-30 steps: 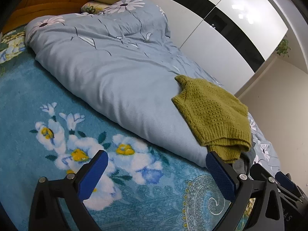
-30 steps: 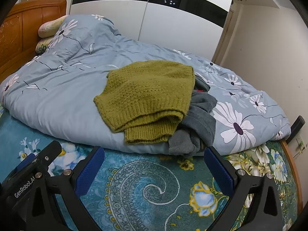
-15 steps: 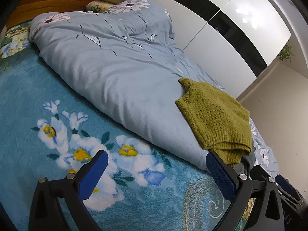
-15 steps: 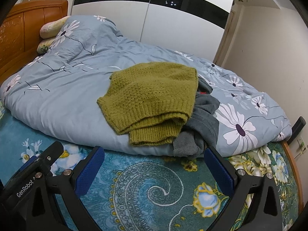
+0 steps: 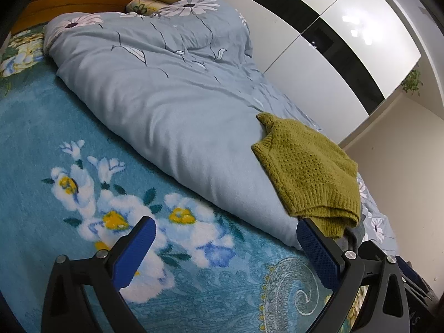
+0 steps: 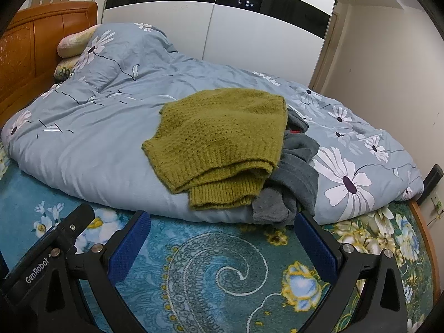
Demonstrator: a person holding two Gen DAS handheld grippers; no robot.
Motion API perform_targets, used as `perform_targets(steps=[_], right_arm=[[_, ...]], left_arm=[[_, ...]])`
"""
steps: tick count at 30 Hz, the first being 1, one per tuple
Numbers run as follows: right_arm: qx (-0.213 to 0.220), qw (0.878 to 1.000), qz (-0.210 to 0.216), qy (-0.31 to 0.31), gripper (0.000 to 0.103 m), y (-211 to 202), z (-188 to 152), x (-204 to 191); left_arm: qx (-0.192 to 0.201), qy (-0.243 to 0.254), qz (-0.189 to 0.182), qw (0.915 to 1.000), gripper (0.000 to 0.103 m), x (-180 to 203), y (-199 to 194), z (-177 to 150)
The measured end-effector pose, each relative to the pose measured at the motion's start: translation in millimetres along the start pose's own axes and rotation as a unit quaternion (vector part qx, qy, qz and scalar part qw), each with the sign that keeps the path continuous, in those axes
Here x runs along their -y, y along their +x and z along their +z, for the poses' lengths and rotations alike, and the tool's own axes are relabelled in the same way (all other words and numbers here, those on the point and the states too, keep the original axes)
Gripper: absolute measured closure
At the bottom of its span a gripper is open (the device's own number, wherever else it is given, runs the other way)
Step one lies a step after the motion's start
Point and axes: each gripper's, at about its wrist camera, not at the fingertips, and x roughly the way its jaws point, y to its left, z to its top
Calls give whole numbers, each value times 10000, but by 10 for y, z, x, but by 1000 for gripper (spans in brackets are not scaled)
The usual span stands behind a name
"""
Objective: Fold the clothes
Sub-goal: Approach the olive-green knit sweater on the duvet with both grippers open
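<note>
— Sweater (image 6: pixel 222 141), where is it?

— Folded, olive knit, on the near edge of the grey-blue floral duvet (image 6: pixel 97 144), partly over a crumpled grey garment (image 6: pixel 294 177) at its right.

— Your grippers?

— My left gripper (image 5: pixel 226 245) and my right gripper (image 6: pixel 222 238) both have jaws spread wide, holding nothing, above the teal flowered blanket (image 6: pixel 211 272) just short of the duvet.

— What else is around?

— Pillows (image 6: pixel 73 44) against the wooden headboard (image 6: pixel 33 44), a white-and-black wardrobe (image 6: pixel 249 27) behind the bed. The duvet's rolled edge lies between my fingers and the clothes.
</note>
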Motion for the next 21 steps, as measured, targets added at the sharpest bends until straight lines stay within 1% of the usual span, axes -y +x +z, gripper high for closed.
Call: perform_targets(steps=[12, 21], right_arm=[[-86, 9999, 116, 27, 0, 43, -5, -20], [-126, 9998, 116, 41, 0, 57, -14, -28]], left_arm=[[-1, -139, 90, 9999, 0, -47, 20, 22], [2, -223, 133, 9997, 0, -74, 27, 20]])
